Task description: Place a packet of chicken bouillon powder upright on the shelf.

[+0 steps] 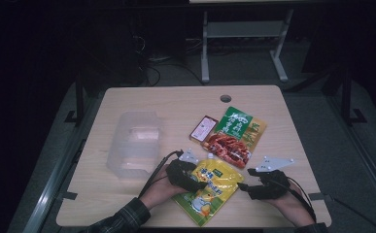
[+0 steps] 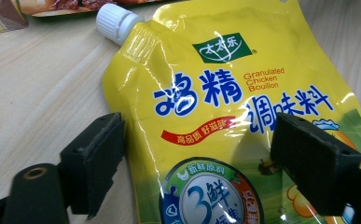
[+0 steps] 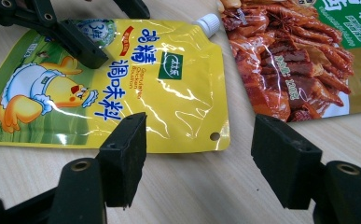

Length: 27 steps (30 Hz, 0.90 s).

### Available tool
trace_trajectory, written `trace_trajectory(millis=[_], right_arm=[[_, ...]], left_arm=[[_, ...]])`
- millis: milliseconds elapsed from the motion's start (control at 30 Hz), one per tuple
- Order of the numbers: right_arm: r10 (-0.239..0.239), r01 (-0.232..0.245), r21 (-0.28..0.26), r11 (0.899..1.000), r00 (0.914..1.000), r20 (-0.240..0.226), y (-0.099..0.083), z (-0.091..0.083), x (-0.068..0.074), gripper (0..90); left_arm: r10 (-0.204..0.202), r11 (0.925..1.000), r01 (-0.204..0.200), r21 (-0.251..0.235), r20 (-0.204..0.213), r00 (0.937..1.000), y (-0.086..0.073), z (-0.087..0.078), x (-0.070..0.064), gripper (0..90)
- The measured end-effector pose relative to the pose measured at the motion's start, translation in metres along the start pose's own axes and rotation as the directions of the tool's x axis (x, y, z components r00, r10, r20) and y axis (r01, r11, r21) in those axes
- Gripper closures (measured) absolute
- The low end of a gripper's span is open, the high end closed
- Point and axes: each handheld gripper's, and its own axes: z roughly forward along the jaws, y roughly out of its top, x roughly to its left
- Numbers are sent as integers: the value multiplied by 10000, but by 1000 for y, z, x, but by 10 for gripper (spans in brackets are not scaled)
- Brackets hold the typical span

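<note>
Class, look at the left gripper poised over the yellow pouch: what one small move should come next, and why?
Probably lower the left gripper a little and close it on the yellow pouch. Its jaws stand open astride the pouch's left edge, one over the table, one over the printed face, gripping nothing. The right gripper waits open beside the pouch's corner, and the clear container sits to the left.

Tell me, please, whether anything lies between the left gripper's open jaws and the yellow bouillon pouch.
Nothing visible does. The left gripper hangs directly over the yellow pouch, its open jaws straddling the printed front with only bare foil between them. The red snack bag and the clear plastic container lie off to the sides.
</note>
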Motion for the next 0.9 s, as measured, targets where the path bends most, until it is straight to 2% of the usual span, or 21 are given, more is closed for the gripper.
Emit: trace_trajectory(millis=[100, 133, 233, 300, 367, 467, 633, 700, 800, 900], right_arm=[[-31, 31, -14, 10000, 10000, 27, 0, 0, -1, 347], [-24, 24, -24, 10000, 10000, 29, 0, 0, -1, 346], [-19, 20, -69, 10000, 10000, 78, 0, 0, -1, 346], [-3, 4, -108, 9999, 9999, 102, 0, -1, -1, 347], [8, -7, -127, 9999, 9999, 113, 1, -2, -1, 346], [0, 2, -138, 9999, 9999, 145, 1, -2, -2, 346], [43, -40, -175, 9998, 9998, 185, 1, -3, -2, 346], [-13, 16, -153, 9999, 9998, 187, 1, -3, -3, 346], [41, -38, -163, 9999, 9998, 190, 1, -3, -3, 343], [35, -32, -158, 9999, 9998, 198, 1, -4, -4, 338]], left_arm=[[-59, 10000, 59, -43, -16, 10000, 0, 0, 0, 238], [111, 9999, -111, 126, -32, 9999, 1, -2, 2, 263], [-16, 9999, 17, 130, -70, 10000, 1, -4, 3, 374], [126, 9996, -121, 271, -180, 9998, 2, -5, 4, 433], [171, 9997, -166, 173, -321, 9993, 2, -4, 2, 542], [535, 9980, -514, 355, -601, 9968, 3, -4, -1, 695], [266, 9993, -244, 292, -766, 9967, 4, -4, 1, 799], [311, 9992, -293, 255, -748, 9967, 4, -4, 1, 857], [305, 9994, -292, 189, -685, 9972, 3, -5, 2, 879], [47, 9999, -52, -116, -450, 9990, 3, -7, 4, 888]])
